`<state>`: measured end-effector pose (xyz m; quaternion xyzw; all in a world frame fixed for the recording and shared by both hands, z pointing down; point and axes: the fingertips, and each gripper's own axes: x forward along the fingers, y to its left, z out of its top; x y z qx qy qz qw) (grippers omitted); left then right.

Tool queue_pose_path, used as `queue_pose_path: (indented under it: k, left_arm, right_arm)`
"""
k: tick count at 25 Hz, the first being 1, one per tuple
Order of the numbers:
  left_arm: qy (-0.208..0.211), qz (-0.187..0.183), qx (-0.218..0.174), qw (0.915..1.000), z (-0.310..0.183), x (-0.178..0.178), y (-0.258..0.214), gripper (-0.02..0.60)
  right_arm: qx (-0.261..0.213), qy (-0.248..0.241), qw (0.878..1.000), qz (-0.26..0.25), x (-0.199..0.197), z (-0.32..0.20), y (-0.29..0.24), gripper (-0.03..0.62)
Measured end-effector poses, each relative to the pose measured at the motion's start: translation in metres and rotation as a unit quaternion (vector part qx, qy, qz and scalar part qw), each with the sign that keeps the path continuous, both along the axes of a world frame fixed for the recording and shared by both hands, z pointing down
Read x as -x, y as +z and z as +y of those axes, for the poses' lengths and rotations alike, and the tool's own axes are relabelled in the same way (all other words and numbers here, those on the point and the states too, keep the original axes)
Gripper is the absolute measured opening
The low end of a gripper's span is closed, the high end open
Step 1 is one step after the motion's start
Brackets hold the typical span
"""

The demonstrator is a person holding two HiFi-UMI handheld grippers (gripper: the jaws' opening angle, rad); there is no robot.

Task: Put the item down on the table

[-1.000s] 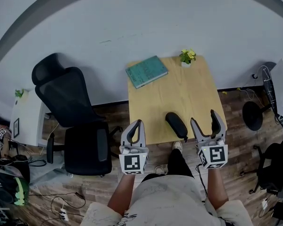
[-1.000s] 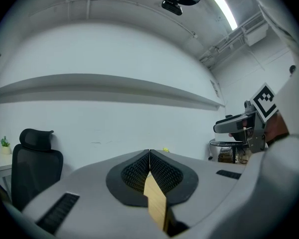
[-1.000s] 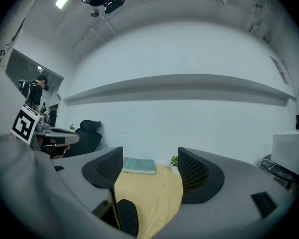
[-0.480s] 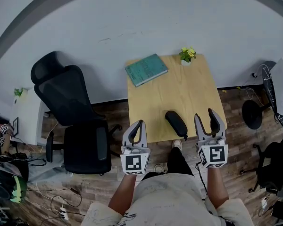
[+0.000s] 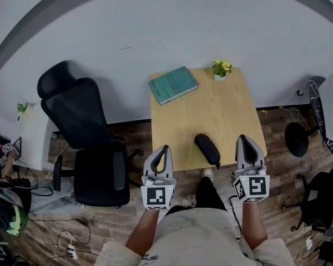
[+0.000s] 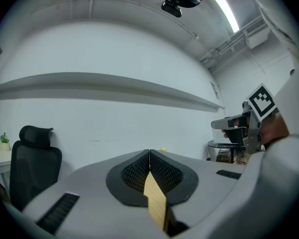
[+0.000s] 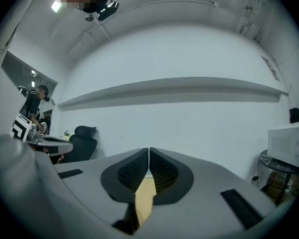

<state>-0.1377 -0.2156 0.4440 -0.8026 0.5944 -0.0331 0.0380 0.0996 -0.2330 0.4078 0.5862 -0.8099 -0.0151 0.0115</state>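
A black oblong case (image 5: 207,149) lies on the small wooden table (image 5: 222,110) near its front edge. My left gripper (image 5: 161,153) hangs just off the table's front left corner, its jaws pressed together with nothing between them. My right gripper (image 5: 248,147) is at the table's front right corner, to the right of the case and apart from it, jaws shut and empty. In both gripper views the black ribbed pads (image 6: 149,172) (image 7: 148,169) meet tip to tip, with only a strip of tabletop showing below.
A teal book (image 5: 172,84) lies at the table's far left corner and a small potted plant (image 5: 221,68) at the far edge. A black office chair (image 5: 89,143) stands left of the table. Cables and gear lie on the floor at left; a round stool base (image 5: 297,135) is at right.
My right gripper's jaws have gone from wide open to shut, and it has shifted slightly right and back from the case. The left gripper has stayed put.
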Motion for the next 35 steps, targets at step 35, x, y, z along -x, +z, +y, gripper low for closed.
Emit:
queue_pose_path:
  k: [35]
  left_arm:
    - [-0.012,0.0,0.01,0.9999,0.003,0.015,0.007,0.009]
  right_arm:
    - [0.06,0.023,0.997,0.035,0.001,-0.008,0.025,0.021]
